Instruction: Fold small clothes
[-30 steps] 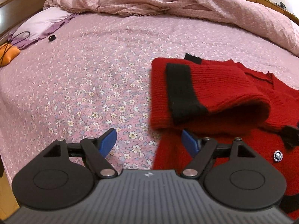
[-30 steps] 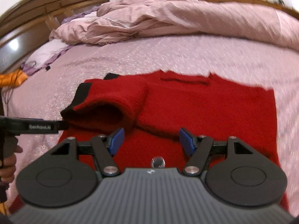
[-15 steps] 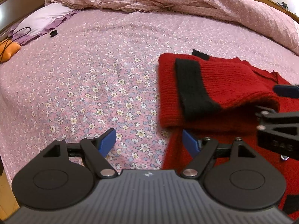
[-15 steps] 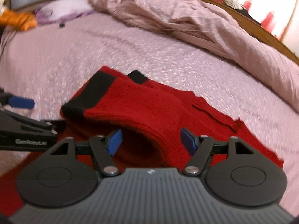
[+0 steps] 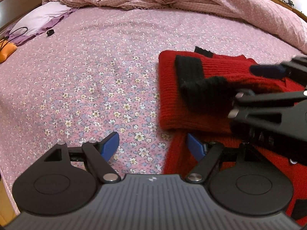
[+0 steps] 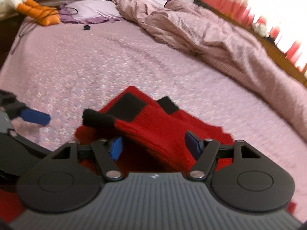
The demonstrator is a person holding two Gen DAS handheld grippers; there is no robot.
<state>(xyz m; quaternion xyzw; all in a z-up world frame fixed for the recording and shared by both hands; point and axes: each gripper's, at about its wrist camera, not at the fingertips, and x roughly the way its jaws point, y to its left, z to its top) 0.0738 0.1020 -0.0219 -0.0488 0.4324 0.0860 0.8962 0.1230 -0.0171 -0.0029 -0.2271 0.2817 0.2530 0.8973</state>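
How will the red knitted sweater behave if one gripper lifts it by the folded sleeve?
The red knitted sweater will probably be floppy: its folded sleeve already sags and bulges instead of lying flat. The thick ribbed knit suggests some weight, so the rest may drag over the floral bedsheet. It looks rough rather than slippery, so the open right gripper should probably hold it.

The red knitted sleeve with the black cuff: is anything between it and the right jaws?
Nothing visible. The red knitted sleeve with the black cuff already lies between the open jaws of the right gripper. The left gripper, also open, waits at the sweater's edge over the floral bedsheet.
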